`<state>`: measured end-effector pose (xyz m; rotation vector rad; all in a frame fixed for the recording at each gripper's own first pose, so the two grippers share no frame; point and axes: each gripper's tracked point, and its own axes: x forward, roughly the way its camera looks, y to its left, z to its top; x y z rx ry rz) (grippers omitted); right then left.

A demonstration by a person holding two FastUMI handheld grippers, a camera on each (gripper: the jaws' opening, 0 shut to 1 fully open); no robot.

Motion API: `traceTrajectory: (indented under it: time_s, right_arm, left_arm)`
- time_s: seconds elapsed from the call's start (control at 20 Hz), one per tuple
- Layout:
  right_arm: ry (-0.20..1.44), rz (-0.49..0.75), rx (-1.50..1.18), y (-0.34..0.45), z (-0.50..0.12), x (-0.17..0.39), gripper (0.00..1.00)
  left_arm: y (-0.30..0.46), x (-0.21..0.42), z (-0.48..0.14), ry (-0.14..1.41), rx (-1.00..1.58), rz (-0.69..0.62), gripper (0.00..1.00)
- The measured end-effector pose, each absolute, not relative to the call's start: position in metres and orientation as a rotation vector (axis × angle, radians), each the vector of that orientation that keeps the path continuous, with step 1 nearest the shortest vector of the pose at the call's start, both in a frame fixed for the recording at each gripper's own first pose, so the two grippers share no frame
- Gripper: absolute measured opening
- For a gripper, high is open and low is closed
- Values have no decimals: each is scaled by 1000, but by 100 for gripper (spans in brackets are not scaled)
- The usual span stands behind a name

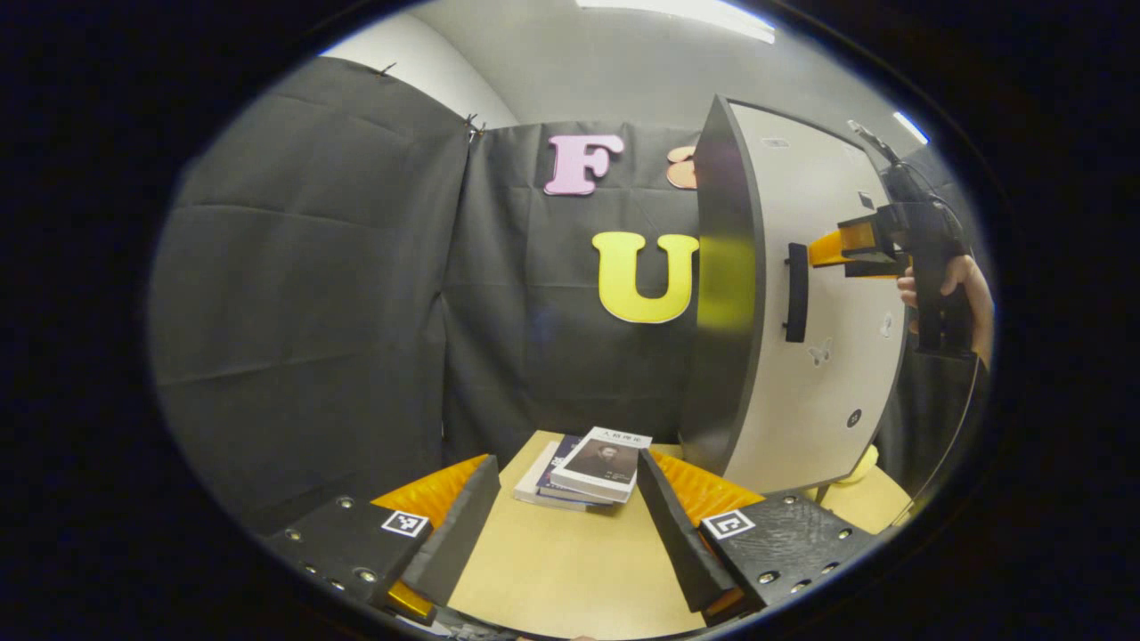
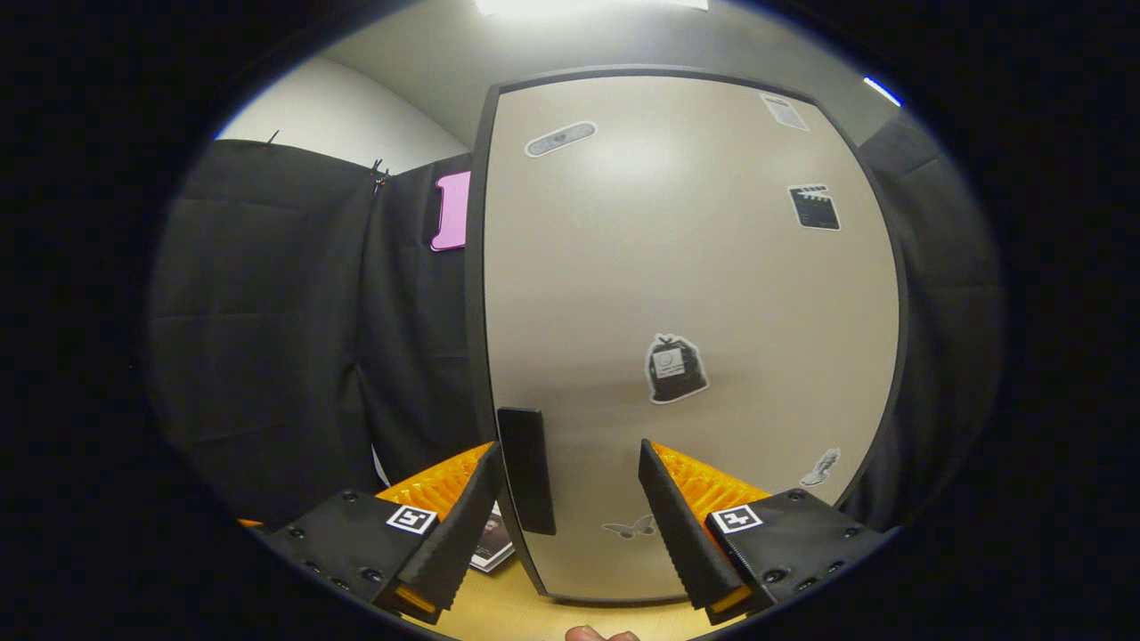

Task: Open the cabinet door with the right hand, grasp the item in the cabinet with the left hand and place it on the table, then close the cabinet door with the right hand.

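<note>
The cabinet door [image 1: 837, 356] is closed, pale with small stickers, and hides whatever is inside. Its dark vertical handle [image 1: 796, 292] is on the door's left side. In the left gripper view my right gripper [image 1: 824, 252], held by a hand [image 1: 966, 285], points at the door just right of the handle's top. In the right gripper view the right gripper [image 2: 567, 454] is open, and the handle [image 2: 525, 469] stands between its fingers, close to the left one. My left gripper [image 1: 566, 460] is open and empty, low over the wooden table [image 1: 570, 561].
A small stack of books [image 1: 592, 467] lies on the table's far side, just left of the cabinet's dark side panel [image 1: 726, 294]. One book [image 2: 494, 543] peeks out beside the cabinet in the right gripper view. Black cloth walls close in behind and to the left.
</note>
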<state>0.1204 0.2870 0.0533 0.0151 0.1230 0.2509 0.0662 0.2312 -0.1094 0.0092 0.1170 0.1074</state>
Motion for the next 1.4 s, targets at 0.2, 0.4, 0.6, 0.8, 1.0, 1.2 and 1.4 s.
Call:
traceTrajectory:
  time_s: [0.2,0.4,0.6,0.8,1.0,1.2,1.4]
  right_arm:
    - [146,212,-12,310,32,138,93]
    - [182,172,-27,319,12,154,96]
    - [189,148,-4,318,10,157,66]
    - [195,120,-15,317,9,159,36]
    - [177,155,-15,318,8,158,30]
    - [174,216,17,320,6,156,17]
    - [164,259,17,320,11,147,11]
  left_arm:
    - [248,67,-119,134,-2,110,92]
    - [256,70,-129,151,11,110,92]
    - [268,73,-132,160,21,104,92]
    - [266,71,-142,182,31,94,92]
    - [256,67,-140,176,53,81,92]
    - [243,64,-141,181,52,60,92]
    - [226,62,-141,176,66,44,92]
